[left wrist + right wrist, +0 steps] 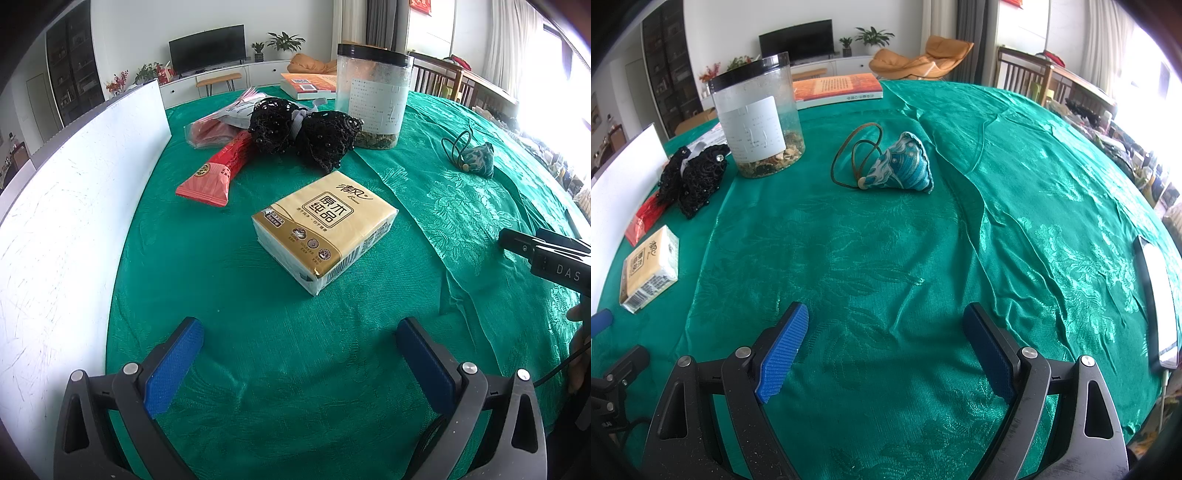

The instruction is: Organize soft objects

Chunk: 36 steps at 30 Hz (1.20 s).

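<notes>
Left gripper [300,363] jaws spread wide, empty, above green tablecloth [258,332], tissue pack [325,229] at frame centre just beyond, right gripper [885,347] likewise wide apart, empty, blue sachet [905,166] upper centre

A green patterned cloth [886,236] covers the table, creased into ridges toward the right. A clear plastic jar [373,98] with a black lid and a white label stands upright near the far side, dried bits lying in its bottom. Behind it an orange-covered book [837,88] lies flat. A white board [70,206] stands on edge along the left side of the table. At the right edge lies a flat phone-like device [1158,299]. In the room beyond, a dark television [207,48] sits on a low white cabinet, with potted plants [285,42] beside it and an orange lounge chair [923,61] nearby.
</notes>
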Motion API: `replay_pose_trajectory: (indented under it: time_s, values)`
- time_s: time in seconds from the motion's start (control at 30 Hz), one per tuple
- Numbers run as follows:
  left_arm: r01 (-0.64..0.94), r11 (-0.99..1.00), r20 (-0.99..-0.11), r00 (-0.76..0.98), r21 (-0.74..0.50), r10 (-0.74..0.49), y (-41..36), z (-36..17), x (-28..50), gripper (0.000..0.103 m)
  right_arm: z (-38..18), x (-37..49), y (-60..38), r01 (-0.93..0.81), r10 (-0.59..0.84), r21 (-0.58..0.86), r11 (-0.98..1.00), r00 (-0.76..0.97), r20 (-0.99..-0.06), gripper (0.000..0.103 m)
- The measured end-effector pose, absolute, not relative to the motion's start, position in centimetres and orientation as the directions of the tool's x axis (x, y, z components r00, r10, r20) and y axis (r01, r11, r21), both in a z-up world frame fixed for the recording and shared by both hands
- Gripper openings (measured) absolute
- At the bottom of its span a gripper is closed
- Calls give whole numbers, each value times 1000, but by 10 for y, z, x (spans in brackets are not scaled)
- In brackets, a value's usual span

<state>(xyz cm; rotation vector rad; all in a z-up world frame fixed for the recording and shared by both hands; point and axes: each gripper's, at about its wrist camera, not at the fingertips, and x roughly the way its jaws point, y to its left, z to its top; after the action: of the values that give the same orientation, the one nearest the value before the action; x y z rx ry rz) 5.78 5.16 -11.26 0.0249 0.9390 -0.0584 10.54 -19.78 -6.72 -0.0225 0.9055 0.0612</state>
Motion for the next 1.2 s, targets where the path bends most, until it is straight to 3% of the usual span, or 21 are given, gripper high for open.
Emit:
replay_pose_trajectory:
  time_s: [0.9, 1.0, 1.2]
  values:
    - [66, 998, -812, 582, -5, -43, 52, -113, 58, 103, -67, 105, -198, -63, 44, 6, 998, 616, -787, 88]
    - [43, 999, -850, 527, 12, -12, 58, -102, 57, 102, -67, 105, -198, -63, 44, 6, 998, 616, -787, 88]
    - [118, 991, -814, 580, 63, -17, 43, -74, 73, 102, -68, 106, -198, -65, 47, 9, 998, 615, -787, 89]
